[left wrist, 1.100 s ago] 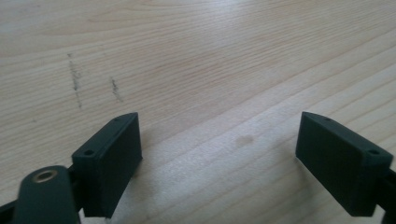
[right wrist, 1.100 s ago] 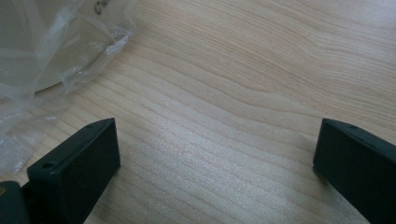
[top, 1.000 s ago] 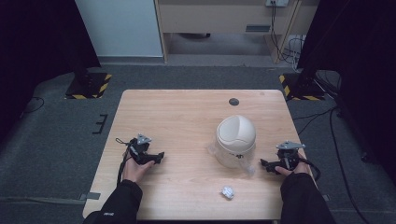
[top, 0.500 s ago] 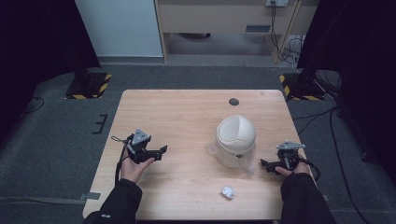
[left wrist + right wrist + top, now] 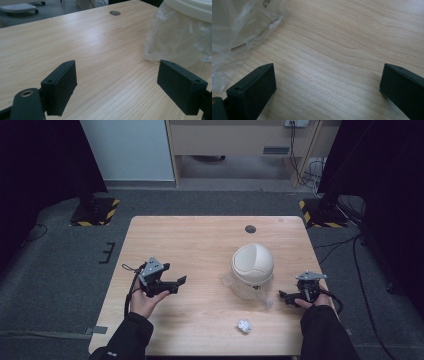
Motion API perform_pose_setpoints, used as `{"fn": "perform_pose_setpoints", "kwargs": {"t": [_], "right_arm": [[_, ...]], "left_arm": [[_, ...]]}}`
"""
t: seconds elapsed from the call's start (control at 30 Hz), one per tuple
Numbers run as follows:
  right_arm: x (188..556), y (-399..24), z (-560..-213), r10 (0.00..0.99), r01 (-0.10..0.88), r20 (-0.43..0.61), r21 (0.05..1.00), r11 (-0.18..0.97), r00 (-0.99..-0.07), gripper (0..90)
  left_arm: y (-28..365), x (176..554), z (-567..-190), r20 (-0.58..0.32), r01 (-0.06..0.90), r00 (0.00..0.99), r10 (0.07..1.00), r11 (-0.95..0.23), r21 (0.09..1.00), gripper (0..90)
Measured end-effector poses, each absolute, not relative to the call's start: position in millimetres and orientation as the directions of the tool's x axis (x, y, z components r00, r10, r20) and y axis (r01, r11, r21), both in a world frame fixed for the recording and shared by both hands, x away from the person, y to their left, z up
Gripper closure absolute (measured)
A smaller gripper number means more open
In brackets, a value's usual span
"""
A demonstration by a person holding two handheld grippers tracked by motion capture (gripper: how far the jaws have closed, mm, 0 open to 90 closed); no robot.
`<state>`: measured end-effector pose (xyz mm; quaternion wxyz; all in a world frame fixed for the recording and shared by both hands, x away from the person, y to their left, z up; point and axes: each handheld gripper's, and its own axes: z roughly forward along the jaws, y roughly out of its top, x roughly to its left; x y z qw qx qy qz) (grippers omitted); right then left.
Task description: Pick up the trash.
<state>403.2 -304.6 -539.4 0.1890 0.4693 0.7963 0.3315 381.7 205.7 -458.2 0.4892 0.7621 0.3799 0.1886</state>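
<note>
A cream domed bin point(image 5: 252, 267) with a clear plastic liner point(image 5: 265, 297) hanging out at its base stands right of the table's middle. A small crumpled paper ball point(image 5: 243, 325) lies near the front edge. My left gripper point(image 5: 179, 285) is held a little above the table's left side, open, pointing right toward the bin point(image 5: 185, 32); nothing sits between its jaws. My right gripper point(image 5: 284, 297) rests low at the right edge, open and empty, pointing left at the liner point(image 5: 239, 27).
The wooden table point(image 5: 200, 245) has a round cable hole point(image 5: 250, 229) at the back right. Black stand bases with hazard stripes point(image 5: 95, 210) flank the table on the grey floor.
My left gripper has lifted slightly and swung right, toward the bin. The right gripper, bin and paper ball have stayed put.
</note>
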Motion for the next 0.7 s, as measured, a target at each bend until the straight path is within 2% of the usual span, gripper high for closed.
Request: {"fn": "perform_pose_setpoints", "kwargs": {"t": [0.7], "right_arm": [[403.2,-304.6,-539.4,0.873,0.622,0.010,0.705,0.340,-0.488,0.7]], "left_arm": [[179.2,368.6,-432.4,-0.081,0.317,0.703,0.706,-0.209,0.925,15.8]]}}
